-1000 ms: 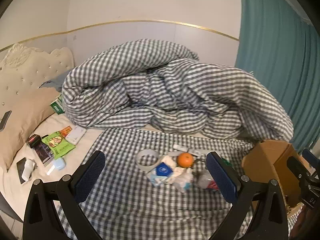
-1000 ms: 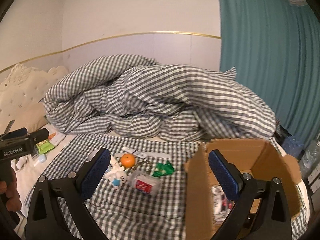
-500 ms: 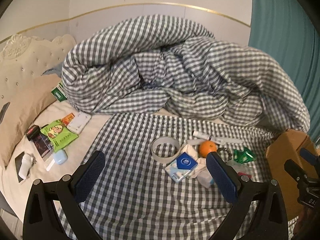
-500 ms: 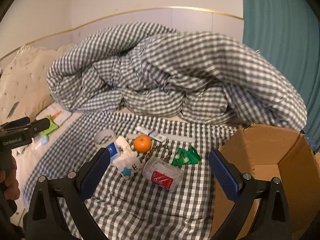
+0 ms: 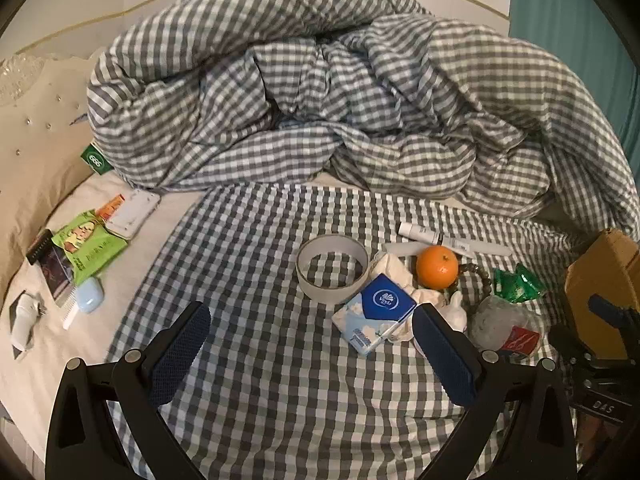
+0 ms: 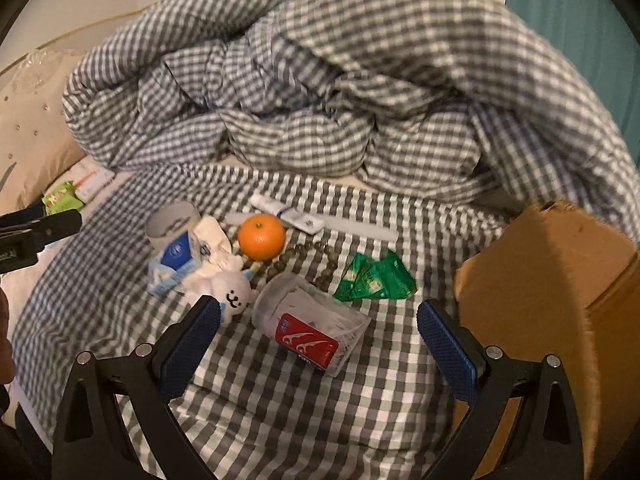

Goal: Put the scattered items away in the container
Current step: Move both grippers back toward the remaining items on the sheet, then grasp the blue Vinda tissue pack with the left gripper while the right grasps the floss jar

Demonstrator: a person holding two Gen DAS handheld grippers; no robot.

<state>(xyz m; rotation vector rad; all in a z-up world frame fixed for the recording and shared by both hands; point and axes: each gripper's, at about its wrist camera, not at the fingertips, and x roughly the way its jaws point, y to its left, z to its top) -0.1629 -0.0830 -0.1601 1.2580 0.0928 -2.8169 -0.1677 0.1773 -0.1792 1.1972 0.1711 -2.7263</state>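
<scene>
Scattered items lie on a checked cloth on the bed: an orange [image 5: 437, 267] [image 6: 261, 237], a tape roll [image 5: 332, 274], a blue tissue pack [image 5: 376, 313] [image 6: 175, 264], a white plush toy [image 6: 232, 294], a clear floss-pick jar with a red label [image 6: 310, 326] [image 5: 506, 326], green sachets [image 6: 374, 276], a bead string [image 6: 304, 258] and white tubes [image 6: 294, 216]. The cardboard box [image 6: 560, 304] [image 5: 600, 280] stands at the right. My left gripper [image 5: 310, 354] is open and empty, near the tissue pack. My right gripper [image 6: 318, 344] is open and empty, with the jar between its fingers' line.
A bunched grey checked duvet [image 5: 320, 92] fills the back of the bed. At the left, on the cream sheet, lie a green packet [image 5: 86, 246], a white case [image 5: 132, 214], a dark box [image 5: 52, 264] and other small things. A teal curtain [image 6: 580, 32] hangs at the right.
Both grippers have tilted down and moved closer to the items. The items now look larger and lower in both views; the box has slid to the right edge.
</scene>
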